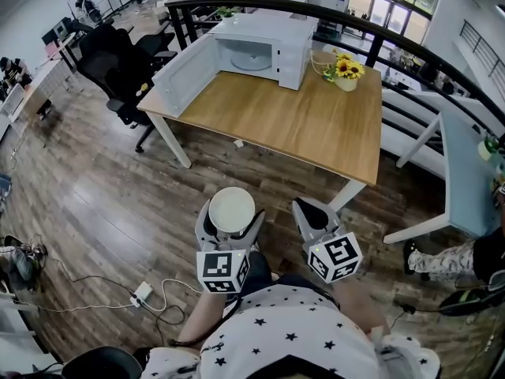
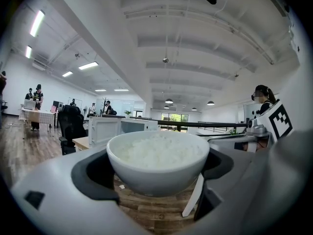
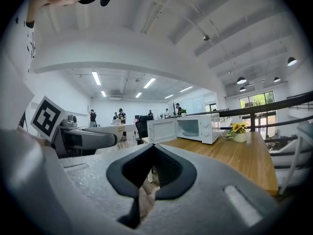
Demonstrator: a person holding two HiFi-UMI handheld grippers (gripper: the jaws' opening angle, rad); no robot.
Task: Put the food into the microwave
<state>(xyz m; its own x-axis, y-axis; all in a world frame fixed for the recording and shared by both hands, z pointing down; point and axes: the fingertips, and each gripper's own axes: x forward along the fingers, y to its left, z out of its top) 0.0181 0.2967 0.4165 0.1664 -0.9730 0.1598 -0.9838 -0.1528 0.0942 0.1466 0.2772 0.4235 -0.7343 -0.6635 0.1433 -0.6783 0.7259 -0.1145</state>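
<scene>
A round, smooth white bowl [image 2: 157, 169], heaped with fluffy white rice [image 2: 159, 150], sat clamped between the dark padded jaws of the left gripper [image 1: 231, 215], above the plank floor [image 1: 118, 212] and short of the table. The right gripper [image 1: 306, 209] had its jaws meeting at the tips, holding nothing. Beyond, a boxy white microwave [image 1: 264, 50] stood with its door open on the pale wooden table [image 1: 316, 125].
</scene>
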